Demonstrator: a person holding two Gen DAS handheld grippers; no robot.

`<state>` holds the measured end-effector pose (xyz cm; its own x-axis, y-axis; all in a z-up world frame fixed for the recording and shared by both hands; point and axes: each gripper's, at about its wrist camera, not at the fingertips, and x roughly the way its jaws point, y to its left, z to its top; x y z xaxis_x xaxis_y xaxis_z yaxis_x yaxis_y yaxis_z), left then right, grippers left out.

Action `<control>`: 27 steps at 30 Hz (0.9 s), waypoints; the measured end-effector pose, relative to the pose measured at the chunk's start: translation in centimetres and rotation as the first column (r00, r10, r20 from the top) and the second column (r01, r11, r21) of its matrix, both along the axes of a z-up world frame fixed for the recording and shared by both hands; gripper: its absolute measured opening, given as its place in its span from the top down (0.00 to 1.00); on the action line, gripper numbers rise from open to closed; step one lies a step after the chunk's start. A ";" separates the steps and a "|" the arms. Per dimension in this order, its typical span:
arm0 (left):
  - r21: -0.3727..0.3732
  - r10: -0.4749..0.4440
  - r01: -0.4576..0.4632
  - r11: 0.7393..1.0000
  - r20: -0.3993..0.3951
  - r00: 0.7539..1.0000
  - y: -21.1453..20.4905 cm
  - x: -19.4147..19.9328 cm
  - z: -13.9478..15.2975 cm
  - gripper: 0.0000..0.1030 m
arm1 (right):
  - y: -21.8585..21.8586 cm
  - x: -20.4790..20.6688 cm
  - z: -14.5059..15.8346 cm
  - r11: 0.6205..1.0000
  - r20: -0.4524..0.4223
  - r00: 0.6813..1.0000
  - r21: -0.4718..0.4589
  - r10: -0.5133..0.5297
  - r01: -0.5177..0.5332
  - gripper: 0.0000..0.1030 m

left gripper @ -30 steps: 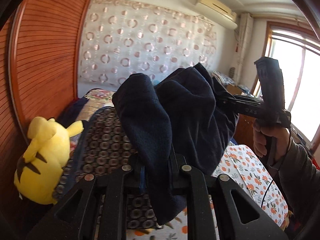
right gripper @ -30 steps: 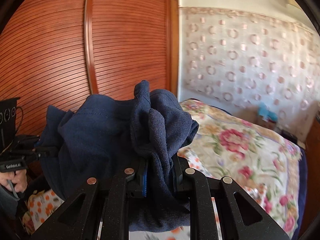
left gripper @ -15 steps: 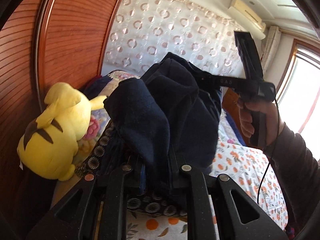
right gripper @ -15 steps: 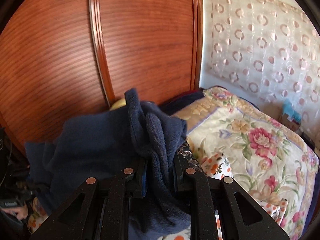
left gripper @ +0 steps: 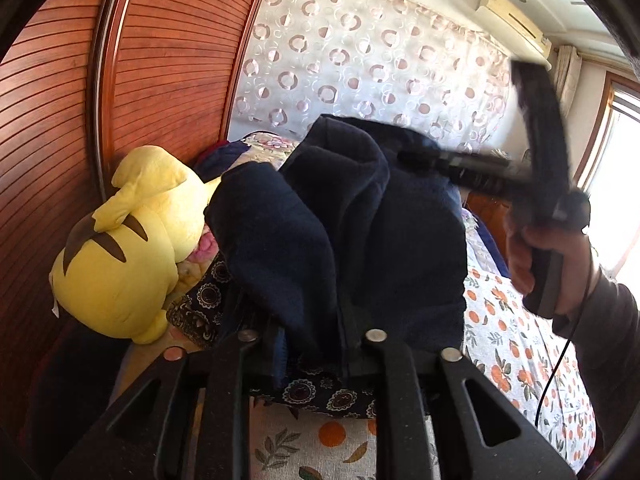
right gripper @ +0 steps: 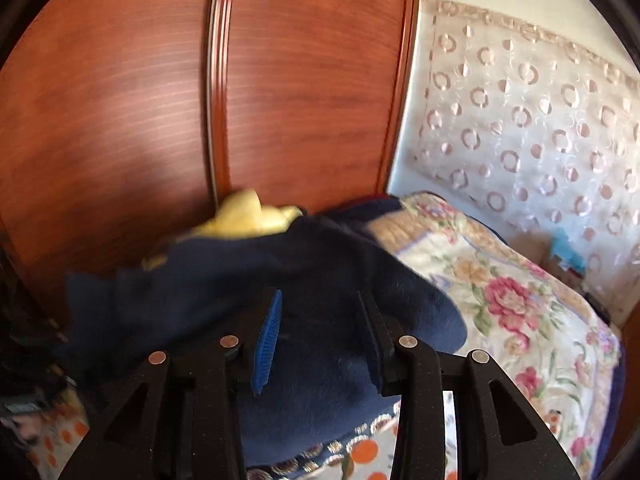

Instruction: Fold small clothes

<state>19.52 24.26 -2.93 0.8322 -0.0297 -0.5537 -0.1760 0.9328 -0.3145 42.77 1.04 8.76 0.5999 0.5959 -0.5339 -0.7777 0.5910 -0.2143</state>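
Note:
A navy fleece garment point(left gripper: 360, 220) hangs bunched over my left gripper point(left gripper: 314, 344). A fold of it still fills the gap between the jaws, which are opening. In the right wrist view the same garment point(right gripper: 280, 280) lies low and spread out. My right gripper point(right gripper: 318, 304) is opening. Its blue pad point(right gripper: 268, 336) is bare, and the cloth rests loosely between the parted fingers. The left wrist view shows a hand point(left gripper: 556, 256) holding the blurred right gripper at the garment's far side.
A yellow plush toy point(left gripper: 132, 248) leans on the ribbed wooden panel point(left gripper: 160, 60) to the left of the garment. A dark patterned cloth point(left gripper: 316, 392) lies under it on the orange-print sheet point(left gripper: 520, 360). A floral quilt point(right gripper: 500, 300) covers the bed further back.
Both grippers came down toward the bed beside the plush toy. The right gripper's jaws parted, and the fold they pinched has slumped flat. The left jaws widened slightly.

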 end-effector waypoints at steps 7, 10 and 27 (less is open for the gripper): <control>0.121 0.011 -0.010 0.993 -0.003 1.000 -1.0 -0.9 1.6 0.53 | -0.9 1.6 -0.9 0.996 -0.058 0.994 0.022 -0.088 0.089 0.62; 0.135 -0.003 0.001 0.991 0.015 1.000 -1.5 -1.9 2.3 0.28 | -1.7 0.0 0.2 0.995 -0.060 0.995 0.058 -0.080 0.083 0.61; 0.257 -0.119 0.102 0.961 0.051 0.992 -10.8 -5.4 5.7 0.21 | -15.3 -17.7 -0.2 0.967 -0.061 0.984 0.183 -0.168 0.177 0.55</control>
<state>14.10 13.48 2.80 0.8663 0.0107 -0.4994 -0.0542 0.9959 -0.0727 25.03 -14.31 8.56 0.6803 0.5773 -0.4516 -0.6669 0.7431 -0.0548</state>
